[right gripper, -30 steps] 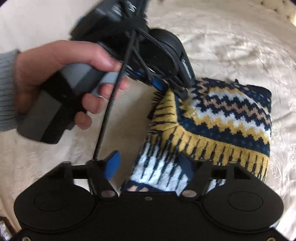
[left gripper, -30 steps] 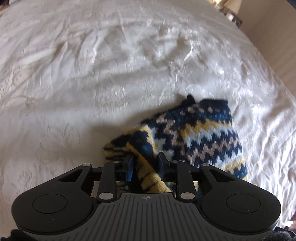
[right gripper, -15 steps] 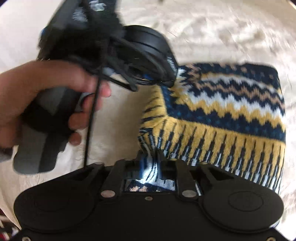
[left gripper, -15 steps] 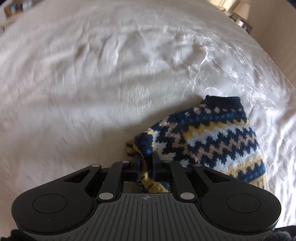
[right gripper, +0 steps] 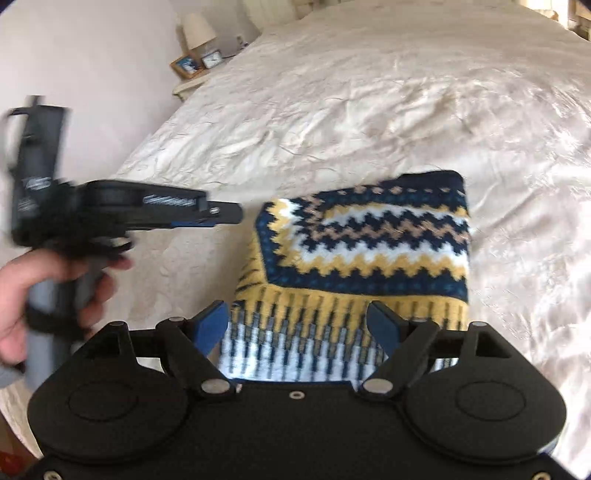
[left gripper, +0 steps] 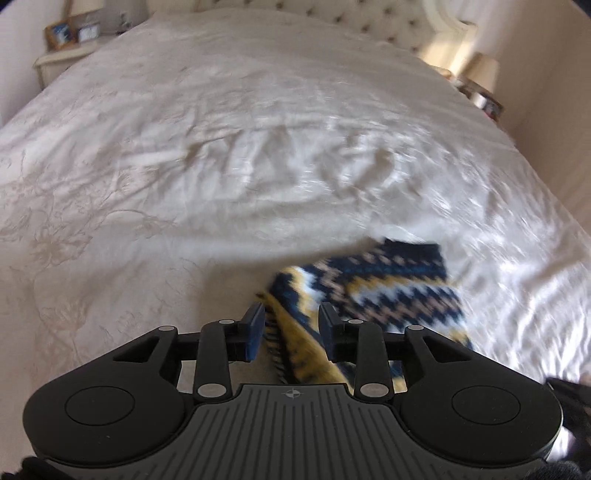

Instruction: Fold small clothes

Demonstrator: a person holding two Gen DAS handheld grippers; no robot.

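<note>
Closest in, the right gripper point(right gripper: 295, 321) has its jaws spread wide, having just opened, and the pads press on nothing. The knitted sweater point(right gripper: 362, 251) lies folded directly beneath and ahead of it, the near yellow-and-white ribbed edge showing between the two fingers but apparently below them, resting on the bed.

The left gripper point(left gripper: 291, 328) is off to the left of the right one and stands clear of the sweater's left edge. Its jaws have also just opened and stand part way apart; the sweater's fringed yellow corner shows in the gap, but neither pad seems to touch it. A hand point(right gripper: 44, 295) holds that gripper's handle.

Beyond both lies the bedspread point(left gripper: 221, 155), pale and rumpled, with a padded headboard point(left gripper: 332, 22) at the far end.

The sweater looks soft, thick and light, a limp knit that will sag and unfold if lifted by one point. I would take it by a doubled edge or corner, pinching all layers together, one gripper at each end. The glossy bedspread may let it slide when pushed.
</note>
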